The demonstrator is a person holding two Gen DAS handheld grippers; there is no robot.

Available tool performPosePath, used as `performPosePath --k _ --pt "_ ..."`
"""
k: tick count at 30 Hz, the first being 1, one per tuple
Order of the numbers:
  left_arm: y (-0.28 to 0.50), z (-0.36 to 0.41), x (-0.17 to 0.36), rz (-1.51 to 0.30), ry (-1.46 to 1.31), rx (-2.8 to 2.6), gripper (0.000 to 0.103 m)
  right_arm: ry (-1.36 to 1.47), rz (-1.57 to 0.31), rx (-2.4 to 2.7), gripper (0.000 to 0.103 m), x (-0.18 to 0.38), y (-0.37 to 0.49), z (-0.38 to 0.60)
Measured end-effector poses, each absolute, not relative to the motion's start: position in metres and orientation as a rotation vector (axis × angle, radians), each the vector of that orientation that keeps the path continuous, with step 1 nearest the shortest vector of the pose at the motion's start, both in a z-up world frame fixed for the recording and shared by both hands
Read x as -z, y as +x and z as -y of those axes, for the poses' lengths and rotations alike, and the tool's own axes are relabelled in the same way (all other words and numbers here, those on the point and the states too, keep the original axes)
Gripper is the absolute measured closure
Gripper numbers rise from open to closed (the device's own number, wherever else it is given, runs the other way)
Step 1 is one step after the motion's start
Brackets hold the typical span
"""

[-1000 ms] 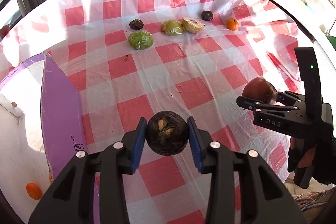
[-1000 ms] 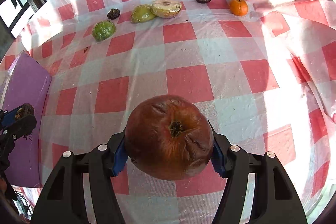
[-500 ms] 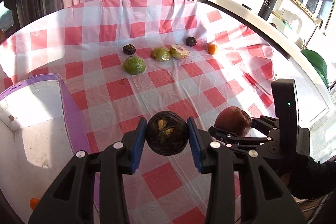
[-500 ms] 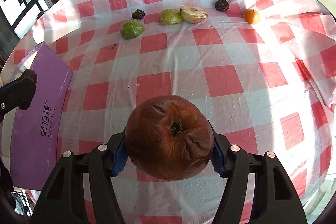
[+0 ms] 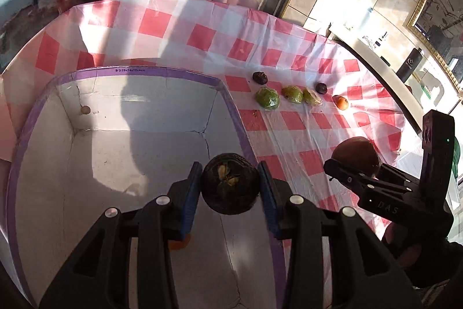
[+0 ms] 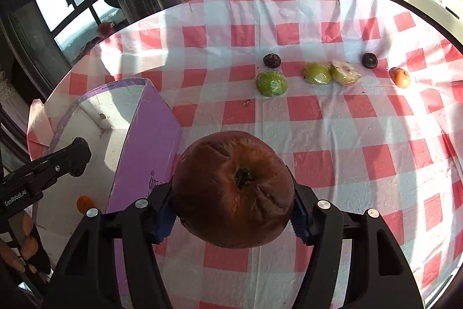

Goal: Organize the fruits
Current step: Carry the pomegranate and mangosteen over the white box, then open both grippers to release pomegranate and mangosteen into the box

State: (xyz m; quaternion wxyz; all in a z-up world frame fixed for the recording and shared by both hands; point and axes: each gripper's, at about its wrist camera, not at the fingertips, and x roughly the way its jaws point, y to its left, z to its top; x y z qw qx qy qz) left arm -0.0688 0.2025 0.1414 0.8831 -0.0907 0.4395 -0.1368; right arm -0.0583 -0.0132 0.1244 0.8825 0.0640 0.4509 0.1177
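Note:
My left gripper (image 5: pixel 230 184) is shut on a small dark round fruit (image 5: pixel 230 183) and holds it above the white inside of a purple-rimmed box (image 5: pixel 139 71). My right gripper (image 6: pixel 233 210) is shut on a large brown wrinkled fruit (image 6: pixel 234 187), held above the checked tablecloth just right of the box (image 6: pixel 147 141). In the left wrist view the right gripper (image 5: pixel 356 167) shows at right with its brown fruit (image 5: pixel 356 154). A small orange fruit (image 6: pixel 84 203) lies in the box.
Several fruits lie in a row at the far side of the table: a green one (image 6: pixel 271 83), two dark ones (image 6: pixel 272 60) (image 6: pixel 369 60), a green one (image 6: pixel 317 73), a cut pale one (image 6: pixel 344 73), an orange one (image 6: pixel 401 78). The table edge runs along the right.
Both grippers have moved left and back with their fruits. My left gripper now hangs over the box's inside; before it was over the tablecloth beside the box.

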Motion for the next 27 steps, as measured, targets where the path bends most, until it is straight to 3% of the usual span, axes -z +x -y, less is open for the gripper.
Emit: performPosePath --k 12,27 --pt "-0.100 -0.235 -0.111 -1.083 0.030 0.199 0.064 0.038 -0.876 -0.476 0.040 -0.158 -0.040 -0.096" --pt "-0.103 -0.261 -0.068 -1.241 0.023 0.114 0.064 -0.392 -1.116 -0.564 0.040 -0.087 -0.026 -0.202"
